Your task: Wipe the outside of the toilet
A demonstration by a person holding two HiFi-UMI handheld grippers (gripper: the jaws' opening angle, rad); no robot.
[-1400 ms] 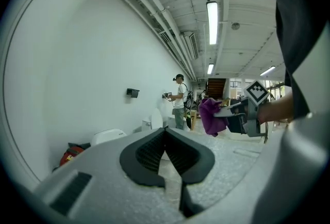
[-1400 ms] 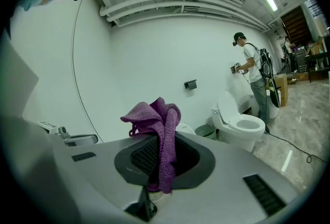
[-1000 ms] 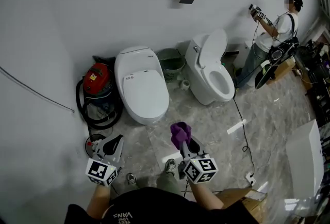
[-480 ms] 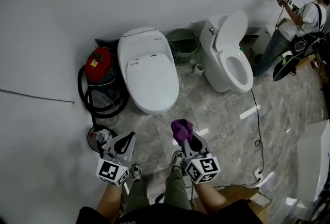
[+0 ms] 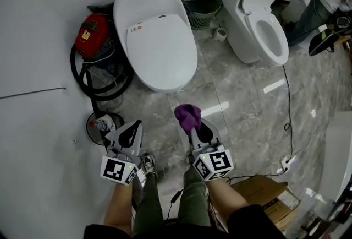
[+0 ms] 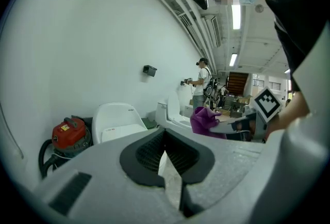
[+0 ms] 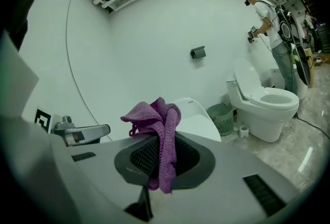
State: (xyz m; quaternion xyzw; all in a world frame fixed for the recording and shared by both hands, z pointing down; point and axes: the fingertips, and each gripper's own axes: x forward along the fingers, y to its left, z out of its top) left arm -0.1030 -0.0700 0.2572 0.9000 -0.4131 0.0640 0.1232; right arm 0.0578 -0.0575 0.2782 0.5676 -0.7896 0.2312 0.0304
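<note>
Left gripper (image 5: pixel 135 125): jaws together, nothing between them; held low beside the person's leg, level with the other gripper.

Right gripper (image 5: pixel 194 125): clamped on a crumpled purple terry cloth (image 5: pixel 187 115). Most of the cloth is bunched above the jaw tips, and a short tail hangs below them.

White oval toilet with closed lid (image 5: pixel 159 39): ahead of both grippers, roughly between their lines, well apart from either. By my reading it is the one to wipe.

White toilet with raised lid (image 5: pixel 258 17): ahead and off to the right of the right gripper, farther away.

Red canister vacuum with black hose (image 5: pixel 91 35): ahead of the left gripper, just beside the closed toilet's left flank.

Stage: approach, as I judge it; no contact with porcelain yet.

Risk, cloth: the hold is narrow, so dragging across the bowl could pull it out of the jaws.

Risk, scratching: if the bunch folds aside, bare jaw tips could scrape the glaze.

Risk, snagging: wiping the left flank could catch the cloth on the hose.

Risk, footing: a black floor cable (image 5: pixel 286 106) runs right of the right gripper, near any step sideways.
</note>
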